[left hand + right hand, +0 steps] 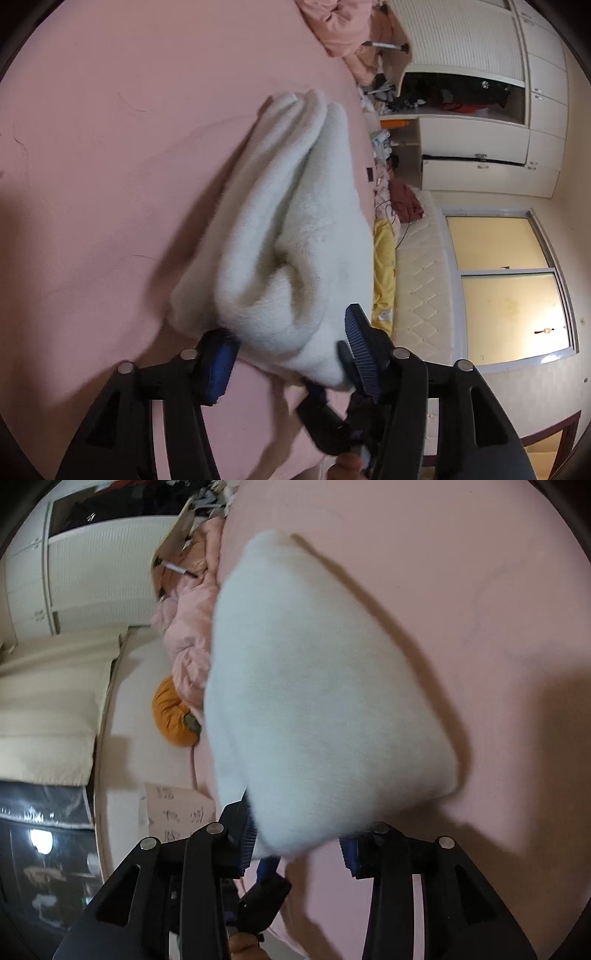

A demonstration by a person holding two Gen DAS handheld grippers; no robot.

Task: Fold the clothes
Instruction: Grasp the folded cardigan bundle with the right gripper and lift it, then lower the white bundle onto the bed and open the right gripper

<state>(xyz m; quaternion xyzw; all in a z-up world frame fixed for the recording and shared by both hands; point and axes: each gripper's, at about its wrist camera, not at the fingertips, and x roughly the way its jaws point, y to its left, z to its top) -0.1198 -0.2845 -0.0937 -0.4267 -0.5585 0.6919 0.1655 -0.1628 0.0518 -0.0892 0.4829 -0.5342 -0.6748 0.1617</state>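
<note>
We had the fluffy white garment (295, 229) bunched mid-frame on the pink bed sheet (110, 147). Our left claw (288, 354) pinched its near end at the bottom of the frame, and our right claw (295, 843) was clamped on its lower edge too. Cream wardrobe (480, 55) sat upper right.

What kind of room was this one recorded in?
Most likely a bedroom: a bed under a pink sheet, cream built-in wardrobes along the wall, and a bare quilted mattress beside the bed.
</note>
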